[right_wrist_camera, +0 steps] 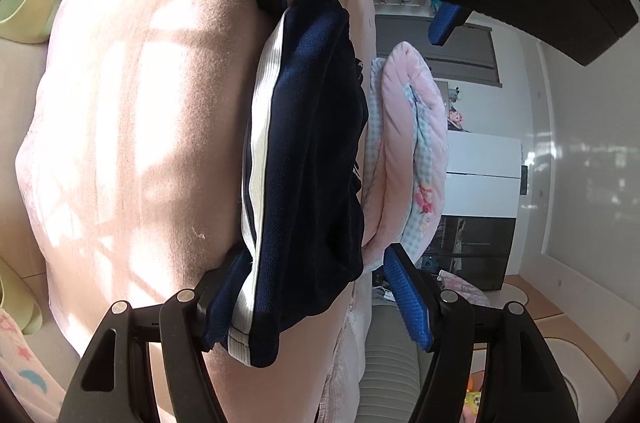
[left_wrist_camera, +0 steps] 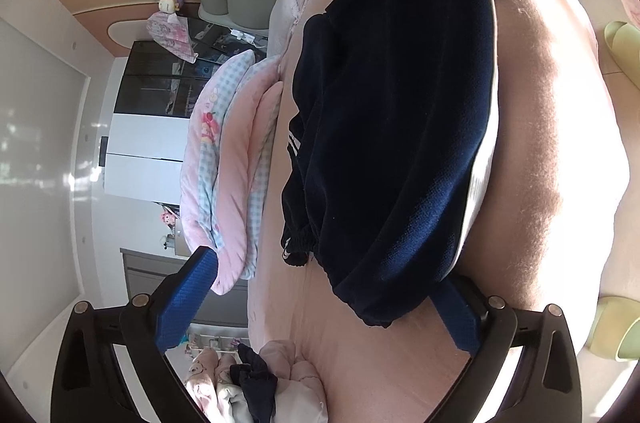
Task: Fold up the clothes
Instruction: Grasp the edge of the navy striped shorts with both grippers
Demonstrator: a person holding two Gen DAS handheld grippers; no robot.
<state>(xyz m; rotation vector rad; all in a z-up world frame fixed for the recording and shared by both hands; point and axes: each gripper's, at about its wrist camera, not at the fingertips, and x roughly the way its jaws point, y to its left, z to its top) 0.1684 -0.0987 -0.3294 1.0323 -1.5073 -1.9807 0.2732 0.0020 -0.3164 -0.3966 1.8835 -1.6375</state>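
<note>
Left hand-held gripper (left_wrist_camera: 320, 303) has its jaws spread wide, the navy track garment with white side stripe (left_wrist_camera: 392, 143) lying between them on the pink fleece bed (left_wrist_camera: 560, 143), its long axis running straight ahead towards the right hand-held gripper (right_wrist_camera: 316, 287), likewise spread around the opposite end.
</note>
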